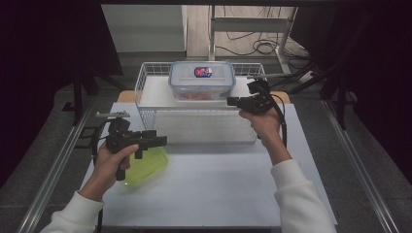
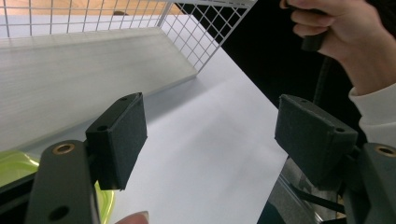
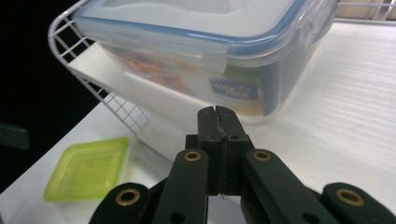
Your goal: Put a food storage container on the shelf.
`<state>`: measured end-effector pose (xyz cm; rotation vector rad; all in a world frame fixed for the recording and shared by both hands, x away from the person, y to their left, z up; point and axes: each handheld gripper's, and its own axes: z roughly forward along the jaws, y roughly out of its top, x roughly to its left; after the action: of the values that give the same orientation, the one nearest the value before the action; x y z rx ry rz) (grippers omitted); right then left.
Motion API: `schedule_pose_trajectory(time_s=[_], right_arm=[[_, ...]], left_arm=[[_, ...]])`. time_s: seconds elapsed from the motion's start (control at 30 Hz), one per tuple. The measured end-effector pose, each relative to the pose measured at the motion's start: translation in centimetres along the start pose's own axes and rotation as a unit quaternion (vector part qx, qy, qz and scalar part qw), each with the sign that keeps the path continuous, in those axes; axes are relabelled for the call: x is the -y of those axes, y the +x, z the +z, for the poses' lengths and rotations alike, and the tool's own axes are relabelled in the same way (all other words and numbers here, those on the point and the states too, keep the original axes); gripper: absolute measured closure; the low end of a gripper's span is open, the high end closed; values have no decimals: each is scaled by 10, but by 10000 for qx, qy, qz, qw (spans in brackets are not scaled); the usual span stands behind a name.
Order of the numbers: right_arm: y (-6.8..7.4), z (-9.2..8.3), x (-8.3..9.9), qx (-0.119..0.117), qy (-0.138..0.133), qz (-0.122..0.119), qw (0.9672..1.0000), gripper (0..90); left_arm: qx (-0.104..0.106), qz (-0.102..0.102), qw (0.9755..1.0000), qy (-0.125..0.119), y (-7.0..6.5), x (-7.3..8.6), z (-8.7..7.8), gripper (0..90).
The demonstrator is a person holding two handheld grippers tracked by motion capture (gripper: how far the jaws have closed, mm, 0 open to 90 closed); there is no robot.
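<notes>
On the white bench (image 1: 218, 184), a white wire basket (image 1: 145, 80) stands at the far middle, and inside it sits a clear plastic food box with a blue-edged snap lid (image 1: 201, 80), resting on the basket's pale floor. In the right gripper view the box (image 3: 224, 51) fills the upper part, its label facing the camera and something orange showing dimly through its wall.

The right gripper (image 1: 232, 101) is held at the basket's right side, just beside the box, its tips pointing toward it. Its jaws are pressed fully together with nothing between them, as the right gripper view shows (image 3: 218, 114); whether the tips touch the box I cannot tell.

The left gripper (image 1: 163, 141) is held over the bench's near left part, in front of the basket. Its jaws stand wide apart and grasp nothing (image 2: 210, 140). Beneath it lies a small lime-green translucent plastic container (image 1: 148, 167), flat on the bench just outside the basket's front left corner (image 3: 88, 170).
</notes>
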<state>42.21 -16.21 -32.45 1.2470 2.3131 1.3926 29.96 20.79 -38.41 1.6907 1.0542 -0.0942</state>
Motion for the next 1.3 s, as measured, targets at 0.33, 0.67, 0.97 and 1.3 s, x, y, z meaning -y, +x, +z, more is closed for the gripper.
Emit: schedule_pose_trajectory(time_s=[0.33, 0.67, 0.97, 1.3], right_arm=[[23, -44, 44, -53, 27, -366, 9993, 527], [31, -66, 129, -254, 118, -476, 9985, 330], [27, -52, 177, -263, 744, -557, 9953, 314], [23, -46, 211, -268, 873, -424, 9949, 316]], left_arm=[[-149, 228, 9995, 182, -11, 39, 2, 235], [-339, 271, 9978, 498, -9, 83, 5, 239], [-621, 398, 9933, 894, -5, 117, 13, 241], [-835, 517, 9894, 1073, -2, 130, 19, 245]])
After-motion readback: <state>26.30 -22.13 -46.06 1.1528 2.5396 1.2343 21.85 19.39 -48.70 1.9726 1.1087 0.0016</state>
